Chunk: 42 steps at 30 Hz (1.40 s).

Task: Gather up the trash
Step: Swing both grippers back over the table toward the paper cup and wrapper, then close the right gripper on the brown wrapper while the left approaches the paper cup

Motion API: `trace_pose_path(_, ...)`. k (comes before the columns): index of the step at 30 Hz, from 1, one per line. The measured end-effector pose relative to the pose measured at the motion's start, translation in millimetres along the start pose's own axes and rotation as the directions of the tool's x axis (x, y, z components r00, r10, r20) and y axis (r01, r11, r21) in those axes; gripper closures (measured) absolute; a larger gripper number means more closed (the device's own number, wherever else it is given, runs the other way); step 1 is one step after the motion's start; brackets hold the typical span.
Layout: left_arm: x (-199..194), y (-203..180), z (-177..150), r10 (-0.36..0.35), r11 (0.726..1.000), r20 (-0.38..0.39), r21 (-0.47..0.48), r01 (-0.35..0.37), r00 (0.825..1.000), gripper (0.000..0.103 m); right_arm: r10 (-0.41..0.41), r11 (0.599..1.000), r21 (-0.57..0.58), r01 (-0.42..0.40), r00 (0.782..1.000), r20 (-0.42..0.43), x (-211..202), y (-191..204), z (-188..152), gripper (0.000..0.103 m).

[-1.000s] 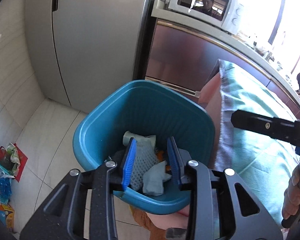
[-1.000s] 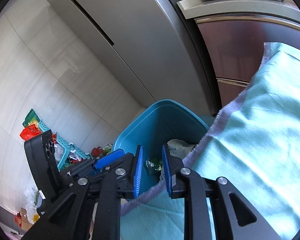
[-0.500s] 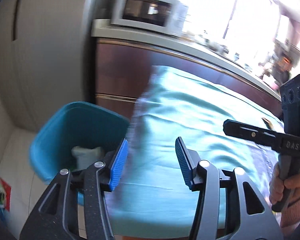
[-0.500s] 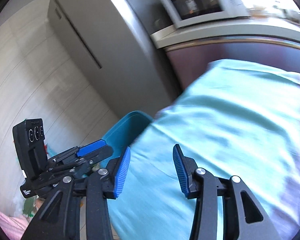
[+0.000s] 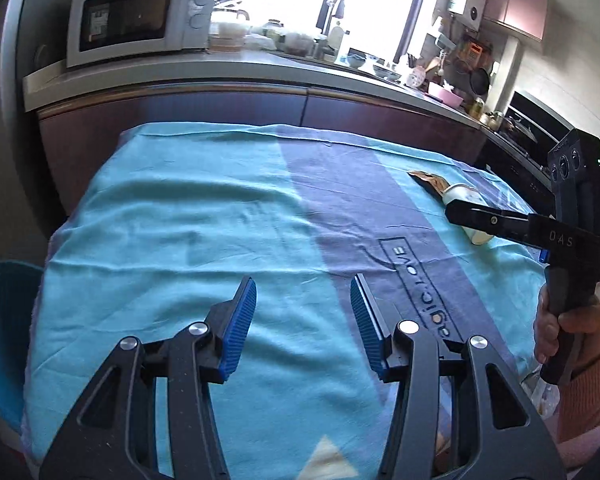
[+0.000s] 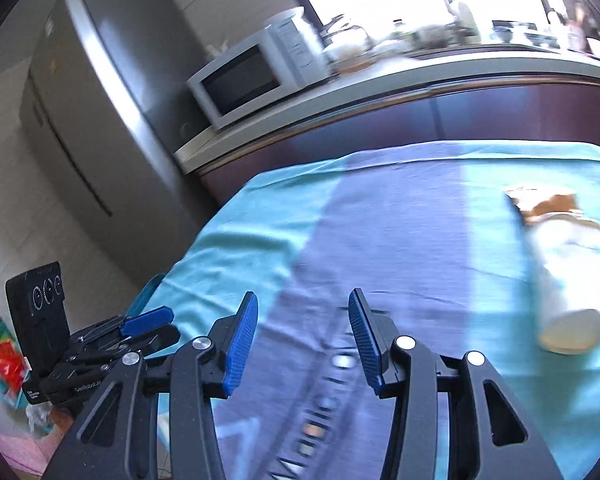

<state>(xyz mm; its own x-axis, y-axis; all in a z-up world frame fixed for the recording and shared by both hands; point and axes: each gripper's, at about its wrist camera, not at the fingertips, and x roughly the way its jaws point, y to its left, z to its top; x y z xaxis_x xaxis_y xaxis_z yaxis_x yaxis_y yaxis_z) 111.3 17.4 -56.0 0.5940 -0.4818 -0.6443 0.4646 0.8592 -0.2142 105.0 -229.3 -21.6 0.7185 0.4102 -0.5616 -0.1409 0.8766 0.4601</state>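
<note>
A white paper cup point(image 6: 572, 280) lies on its side on the teal and purple cloth point(image 6: 380, 232), with a brown wrapper point(image 6: 540, 204) just behind it. Both show at the far right in the left wrist view, the cup point(image 5: 466, 200) partly hidden by the right gripper's finger and the wrapper point(image 5: 426, 178) behind it. The blue trash bin point(image 5: 0, 328) is at the table's left edge, its inside hidden. My left gripper point(image 5: 303, 320) is open and empty above the cloth. My right gripper point(image 6: 302, 332) is open and empty, left of the cup.
A microwave point(image 5: 136, 16) stands on the counter point(image 5: 260, 72) behind the table, with a grey fridge point(image 6: 92, 112) to its left. Dishes and bottles crowd the counter by the window. Coloured packets point(image 6: 4, 364) lie on the floor at the left.
Both grippers have swung away from the blue bin to the right over the table. Their jaws have opened wider. The cup and wrapper have come into view.
</note>
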Motion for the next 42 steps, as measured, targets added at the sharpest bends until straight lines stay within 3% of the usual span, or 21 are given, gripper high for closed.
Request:
trace_pose_path(7,36.4,-60.1,16.8,-0.069,0.994,-0.045,0.086,0.073,0.997,0.054,-0.154,0.983,0.118,0.144,0.984,0.088,-40.9,-82.1,5.9,0.056)
trace_pose_path(11,54.1,-87.8,25.7,-0.099,0.986,-0.066,0.131,0.107,0.993,0.054,-0.197,0.964,0.199,0.175,0.976,0.095,-47.3,-124.4,9.8,0.055)
trace_pose_path(18,79.2,-134.0,32.9,-0.144,0.968,-0.112,0.193,0.164,0.983,0.053,-0.102,0.939,0.334,0.080,0.993,0.050,-37.5,-174.1,4.8,0.053)
trace_pose_path(20,84.5,-141.2,33.4,-0.152,0.964,-0.124,0.200,0.175,0.980,0.053,-0.071,0.940,0.336,0.053,0.997,0.040,-33.2,-173.8,2.5,0.054)
trace_pose_path(25,94.8,-151.6,33.9,-0.163,0.961,-0.146,0.202,0.190,0.976,0.051,0.026,0.948,0.317,-0.034,0.999,0.030,-23.4,-159.4,0.9,0.067)
trace_pose_path(31,106.5,-151.4,35.3,-0.189,0.962,-0.182,0.165,0.219,0.965,0.047,0.152,0.941,0.306,-0.142,0.988,-0.011,-3.1,-137.6,-2.1,0.069)
trace_pose_path(35,113.7,-150.3,35.5,-0.193,0.963,-0.196,0.149,0.223,0.961,0.042,0.137,0.960,0.250,-0.126,0.990,-0.028,-4.7,-126.3,2.2,0.068)
trace_pose_path(42,129.1,-153.7,39.5,-0.234,0.958,-0.233,0.113,0.266,0.944,0.039,-0.001,0.971,0.240,-0.010,0.999,0.046,-33.0,-152.3,20.3,0.062)
